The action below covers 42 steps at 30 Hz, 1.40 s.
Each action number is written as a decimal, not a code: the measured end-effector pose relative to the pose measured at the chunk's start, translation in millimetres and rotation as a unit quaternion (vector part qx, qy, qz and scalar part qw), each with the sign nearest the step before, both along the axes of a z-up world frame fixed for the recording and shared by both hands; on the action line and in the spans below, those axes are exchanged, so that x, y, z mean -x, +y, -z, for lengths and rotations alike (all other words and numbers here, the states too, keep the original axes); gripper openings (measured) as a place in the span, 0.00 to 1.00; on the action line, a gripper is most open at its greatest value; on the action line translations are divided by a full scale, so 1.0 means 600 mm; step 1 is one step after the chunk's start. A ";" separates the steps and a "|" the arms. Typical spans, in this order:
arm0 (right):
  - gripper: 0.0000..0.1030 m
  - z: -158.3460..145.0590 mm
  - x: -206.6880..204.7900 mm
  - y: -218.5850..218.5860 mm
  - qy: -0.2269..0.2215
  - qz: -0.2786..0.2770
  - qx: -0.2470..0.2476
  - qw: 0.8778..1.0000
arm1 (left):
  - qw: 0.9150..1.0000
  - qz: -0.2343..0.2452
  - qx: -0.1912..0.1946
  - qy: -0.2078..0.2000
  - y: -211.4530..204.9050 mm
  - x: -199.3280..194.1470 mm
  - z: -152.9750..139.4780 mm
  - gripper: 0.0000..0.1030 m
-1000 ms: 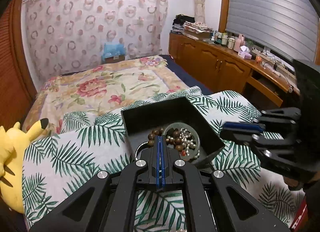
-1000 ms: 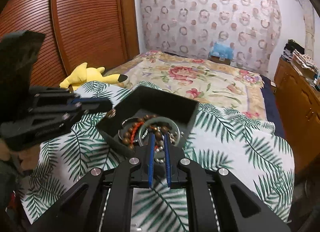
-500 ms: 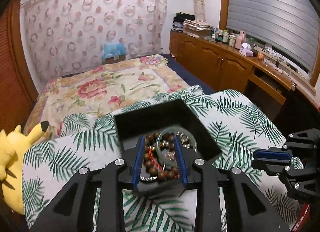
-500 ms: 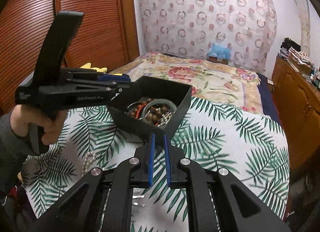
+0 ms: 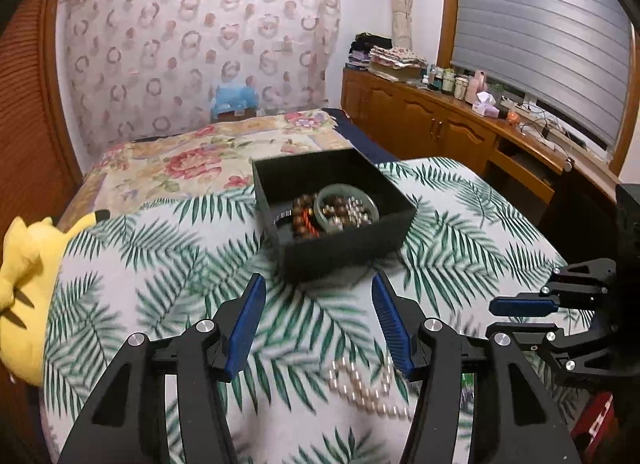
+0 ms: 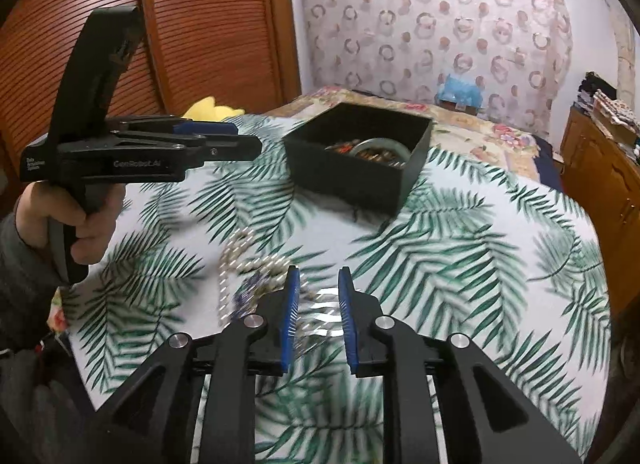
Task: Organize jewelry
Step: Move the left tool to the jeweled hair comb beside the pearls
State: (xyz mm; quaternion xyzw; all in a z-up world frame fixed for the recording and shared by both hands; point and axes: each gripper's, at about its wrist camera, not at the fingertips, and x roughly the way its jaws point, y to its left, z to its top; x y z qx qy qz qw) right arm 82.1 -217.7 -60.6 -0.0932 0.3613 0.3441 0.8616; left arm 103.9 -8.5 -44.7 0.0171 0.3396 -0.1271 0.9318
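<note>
Left wrist view shows my left gripper (image 5: pixel 318 316) with its jaws spread wide and nothing between them; they have just been opening, and it hangs over bare leaf-print cloth (image 5: pixel 140 264) short of the black box (image 5: pixel 344 248). That box sits toward the far edge of the cloth-covered surface, where the cloth meets the flowered bedspread (image 5: pixel 192 156), and it already holds a heap of bead bracelets (image 5: pixel 304 214) and a pale green bangle (image 5: pixel 347 206), so I judge it to be the place where everything is meant to end up. One pearl strand (image 5: pixel 362 386) lies loose on the cloth near the near edge, just under and beside my left gripper's right finger, apart from the box. Right wrist view has my right gripper (image 6: pixel 318 304) parted only a little, jaws having just been opening, empty, and aimed down at the cloth just right of the same pearl strand (image 6: pixel 240 264), which is smeared by blur. Something pale and shiny shows between its fingers, too blurred for me to name. I reckon the pearls are the next pickup, and both tools are low and close to them for that reason. Open cloth runs clear from the strand to the box's near wall, and the right side of the surface is bare too. A yellow plush toy (image 5: pixel 24 288) crowds the left edge.
</note>
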 end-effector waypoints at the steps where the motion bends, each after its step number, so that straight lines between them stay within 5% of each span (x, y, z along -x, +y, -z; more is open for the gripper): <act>1: 0.21 0.003 0.007 0.005 0.002 -0.005 0.002 1.000 | 1.000 -0.001 0.002 0.001 0.001 0.007 0.002 0.53; 4: 0.21 0.011 0.018 0.020 0.006 -0.018 0.013 1.000 | 1.000 -0.004 0.007 0.001 0.004 0.028 0.010 0.62; 15: 0.21 0.033 0.009 0.040 0.009 -0.018 0.061 0.998 | 1.000 -0.005 0.014 0.008 0.005 0.063 0.024 0.63; 22: 0.02 0.036 0.011 0.049 0.004 -0.028 0.085 0.996 | 1.000 0.000 0.011 0.012 -0.004 0.064 0.030 0.63; 42: 0.01 -0.031 -0.009 -0.050 -0.041 0.048 0.045 0.997 | 0.999 0.021 -0.002 0.026 -0.037 0.065 0.047 0.63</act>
